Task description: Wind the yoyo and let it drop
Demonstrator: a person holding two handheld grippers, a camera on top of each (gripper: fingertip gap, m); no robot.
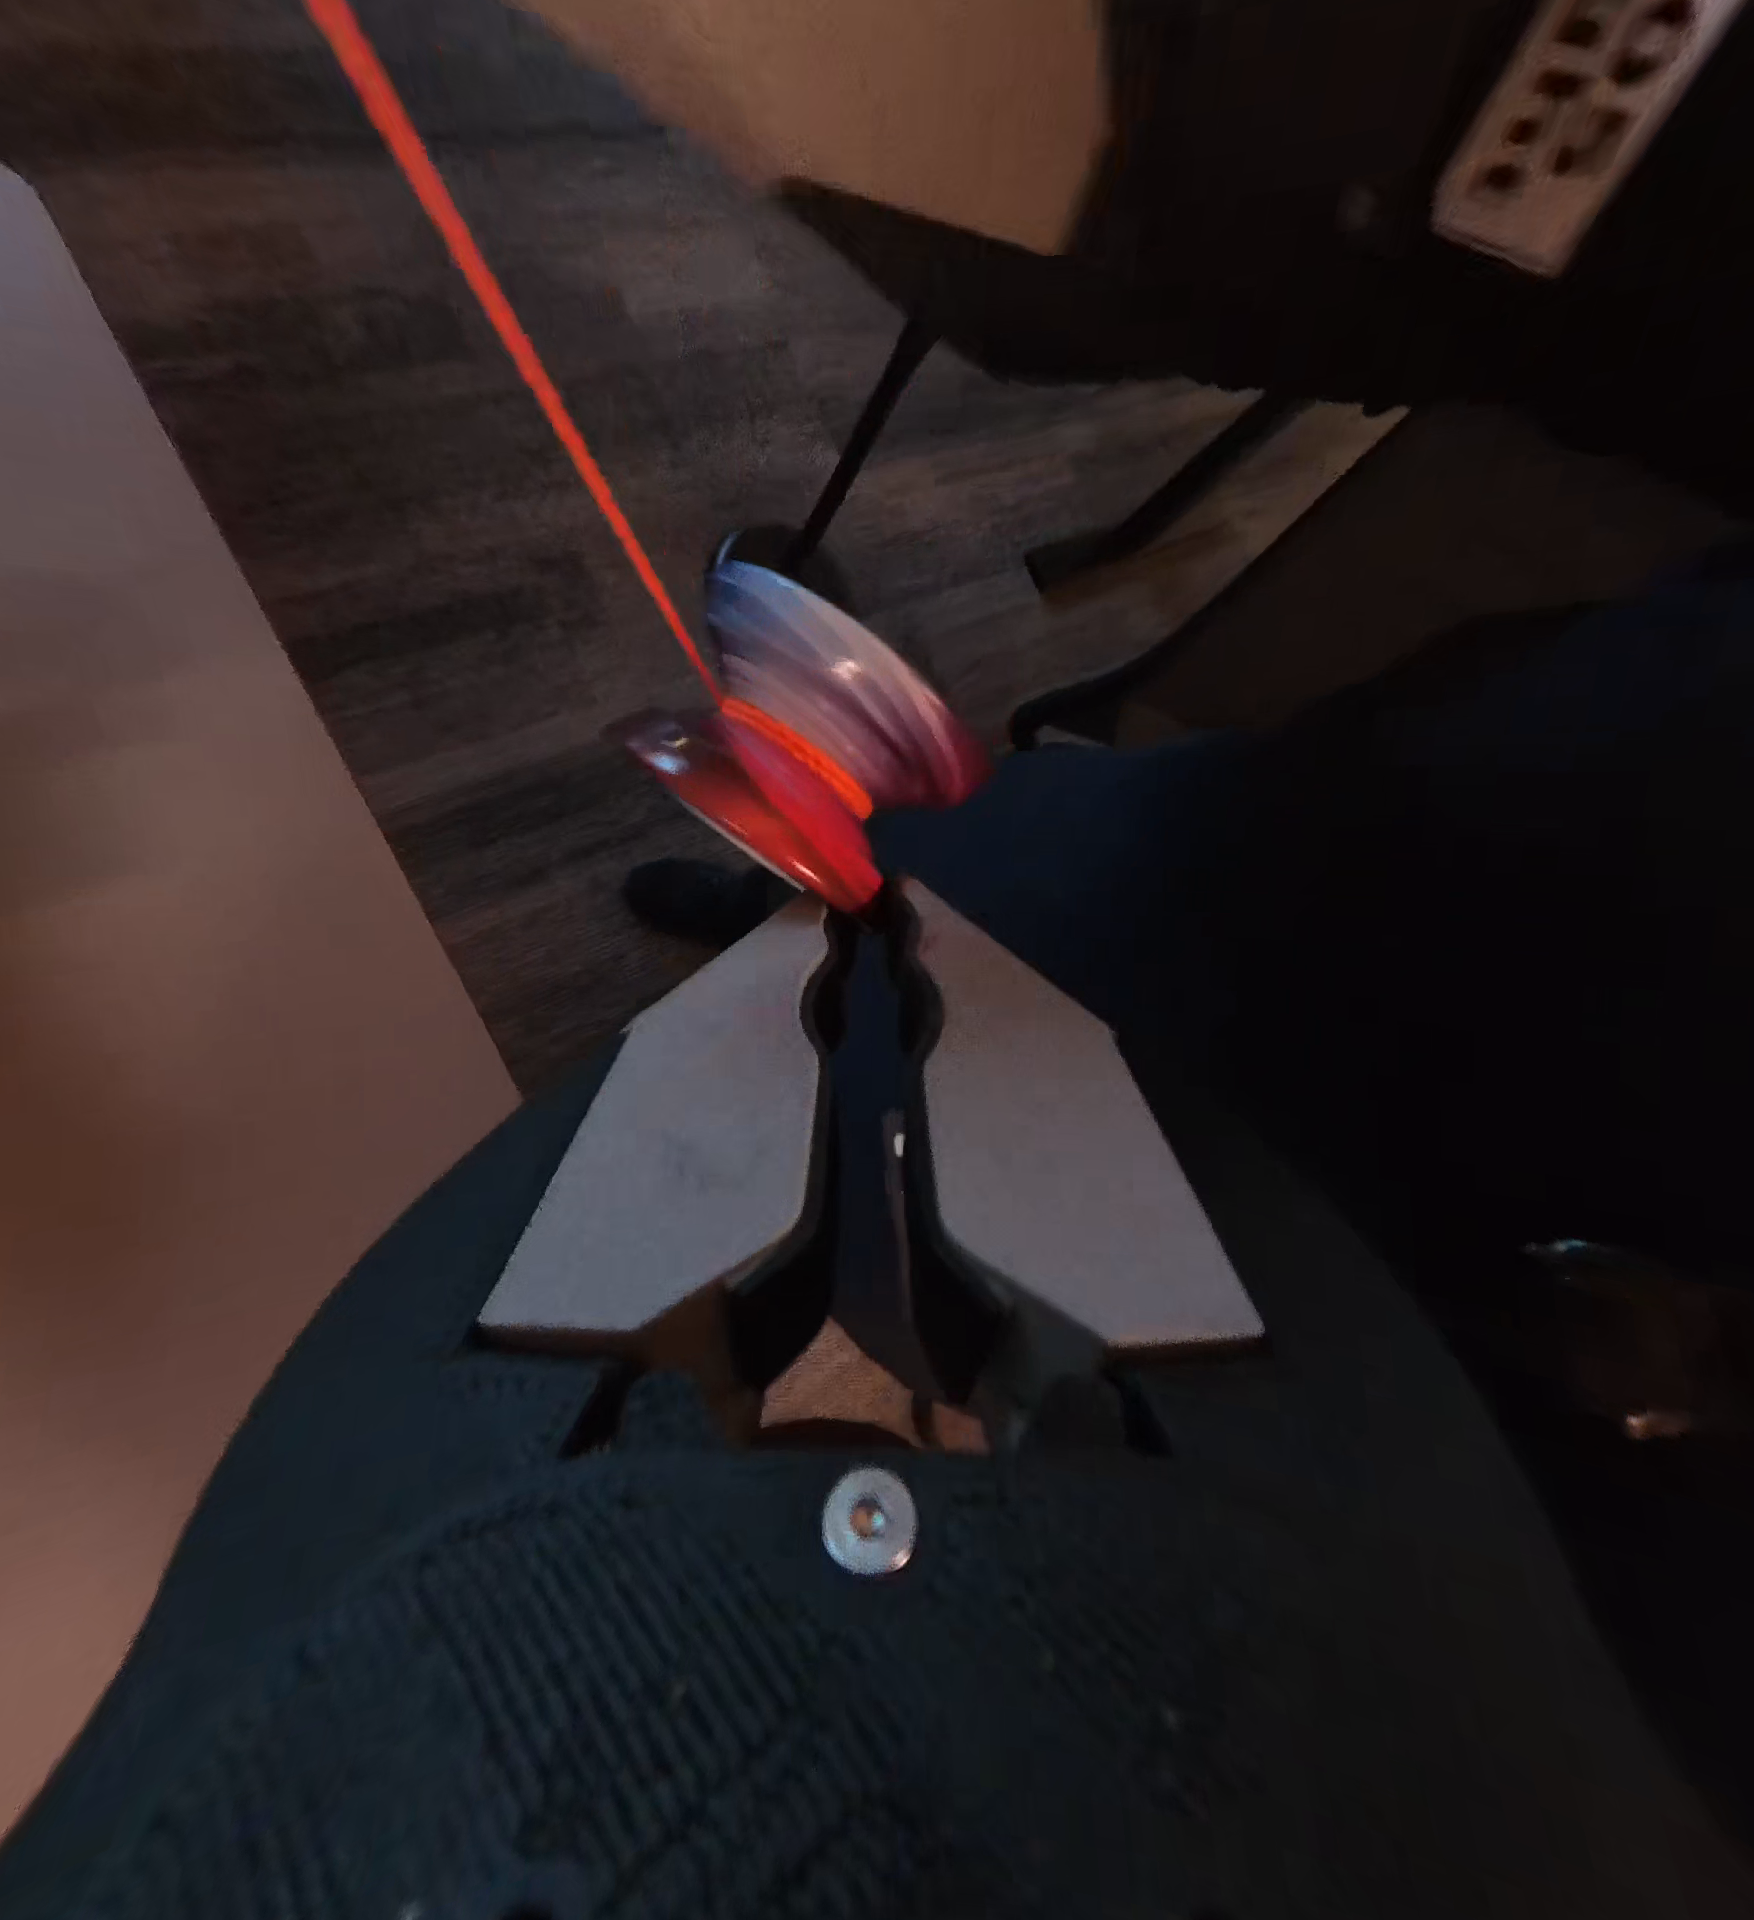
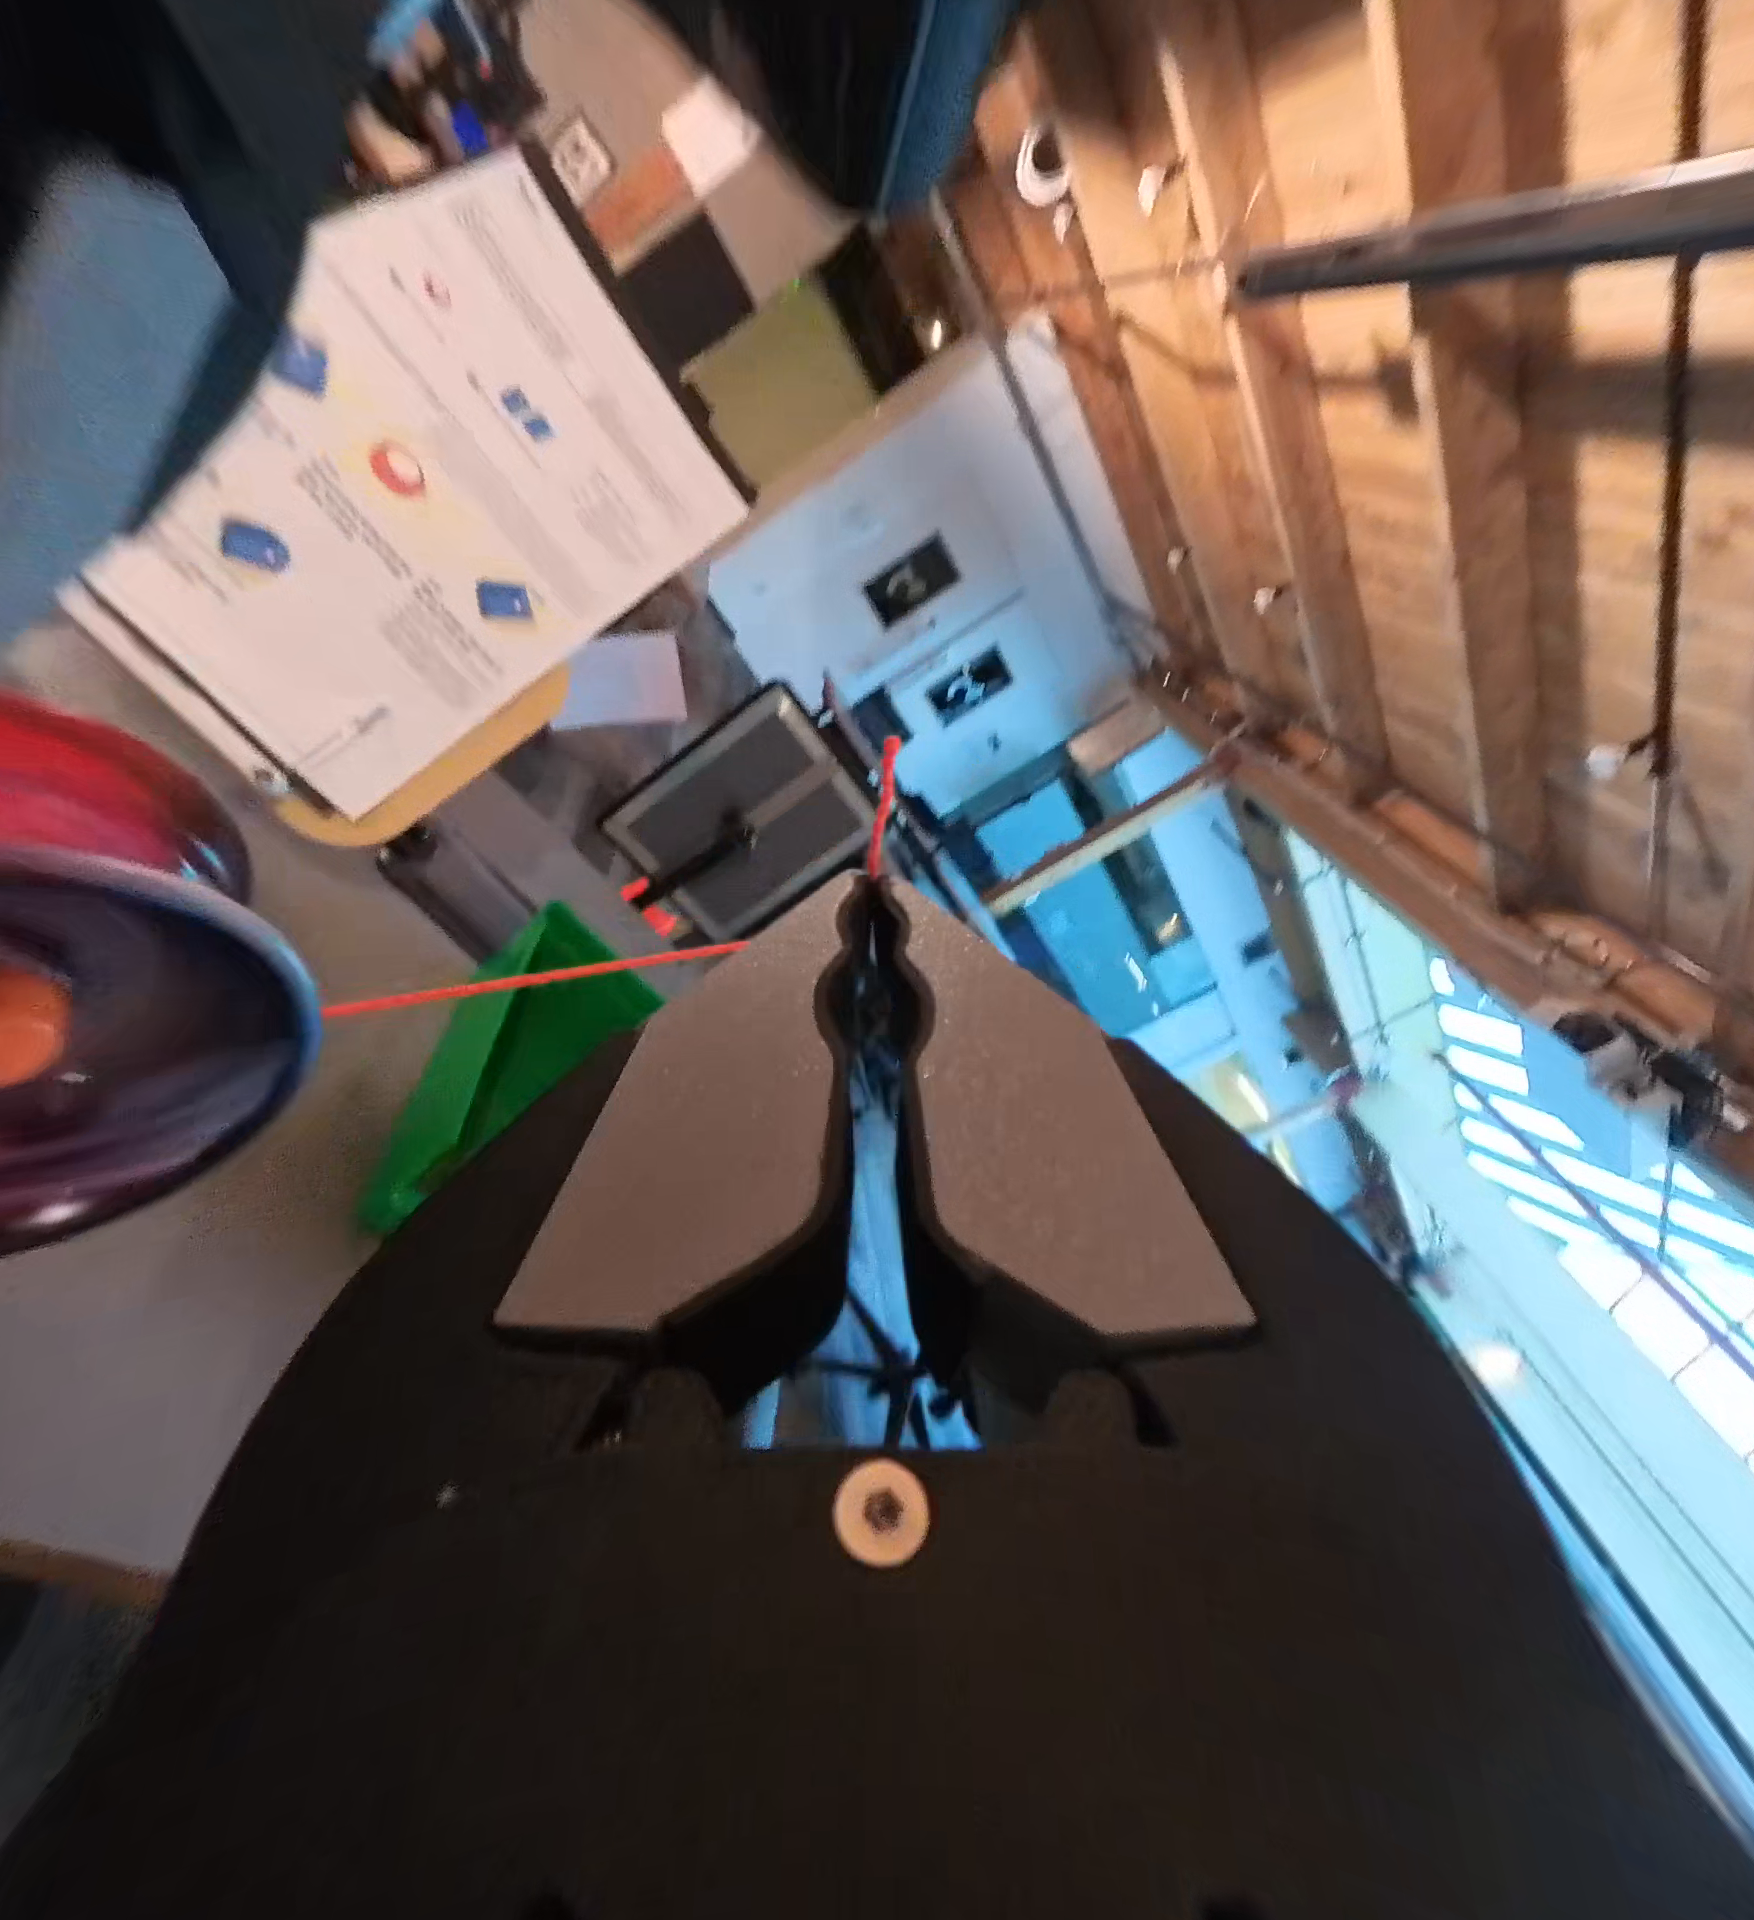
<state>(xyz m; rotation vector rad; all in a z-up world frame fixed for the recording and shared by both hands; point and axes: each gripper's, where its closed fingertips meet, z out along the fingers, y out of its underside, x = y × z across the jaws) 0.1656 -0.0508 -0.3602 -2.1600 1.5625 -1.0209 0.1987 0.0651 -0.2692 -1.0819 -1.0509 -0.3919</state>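
The left gripper (image 1: 868, 909) is pinching the rim of the yoyo (image 1: 831, 738) with its jaws nearly together, the red half's edge caught right at the fingertips. The yoyo is standing out beyond those tips over a dark wood floor (image 1: 437, 540), blurred, its red half nearer the gripper and its clear purple-tinted half on the far side. A coil of red string (image 1: 499, 312) is sitting in the groove between the two halves, and from the yoyo the string is running taut up and away to the top edge of the left wrist view. A pale counter (image 1: 73, 727) edge is lying beside the yoyo on the red half's side.

The right gripper (image 2: 878, 883) is clamping the string (image 2: 540, 982) with its jaws fully closed, a short red end poking out beyond the tips. From the gripper's side the string is stretching across to the yoyo (image 2: 73, 987), which is sitting large and close at the edge of the right wrist view. A green plastic bin (image 2: 499, 1049) is lying behind the string, between the yoyo and the right gripper.
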